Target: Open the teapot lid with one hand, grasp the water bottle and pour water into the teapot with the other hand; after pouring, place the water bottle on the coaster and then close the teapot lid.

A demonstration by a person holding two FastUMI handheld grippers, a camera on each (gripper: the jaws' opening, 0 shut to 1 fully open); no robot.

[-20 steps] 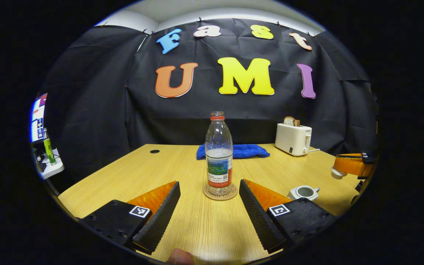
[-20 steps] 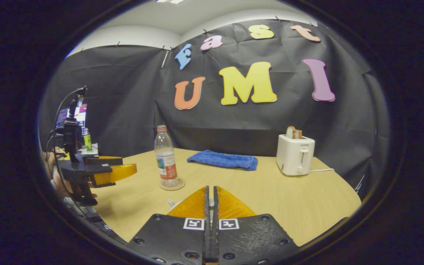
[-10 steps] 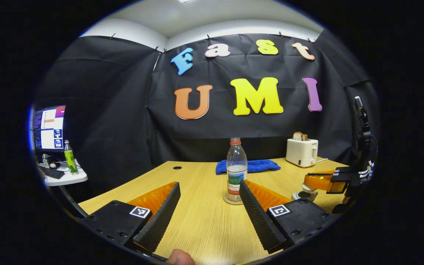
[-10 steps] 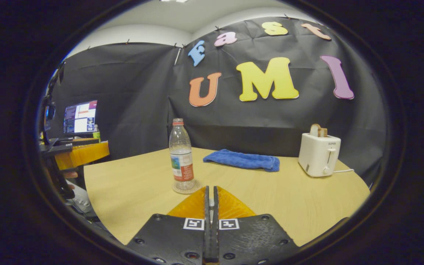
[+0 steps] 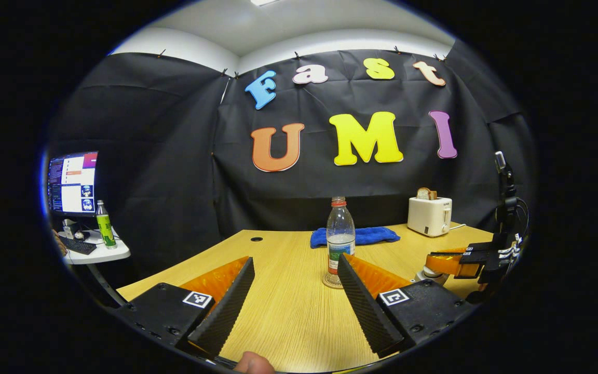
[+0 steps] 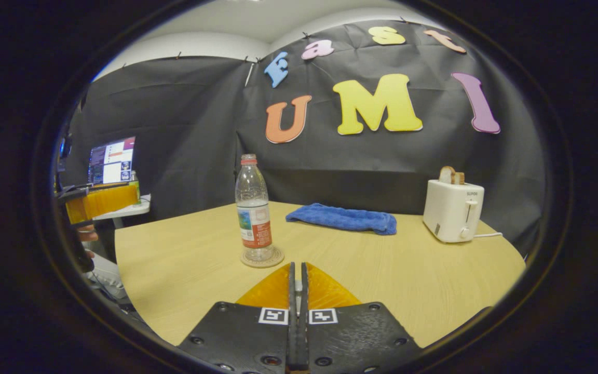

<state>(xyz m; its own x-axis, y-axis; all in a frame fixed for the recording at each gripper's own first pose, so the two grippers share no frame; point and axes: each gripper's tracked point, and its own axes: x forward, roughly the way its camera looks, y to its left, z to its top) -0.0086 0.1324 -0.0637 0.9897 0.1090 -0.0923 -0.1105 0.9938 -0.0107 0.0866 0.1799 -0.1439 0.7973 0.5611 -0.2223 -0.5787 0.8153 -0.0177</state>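
Bottle [image 5: 340,240] — part-full — on coaster [image 6: 262,258].

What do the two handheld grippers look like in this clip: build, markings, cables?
Each is a black bolted body with wedge-shaped fingers and a square black-and-white tag at each finger's base. The left gripper has ribbed inner pads. The right gripper, seen from the side, carries a black upright post with cables.

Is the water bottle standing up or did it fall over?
Standing up. The water bottle is straight upright on the round coaster on the table, cap end at the top, partly filled with water.
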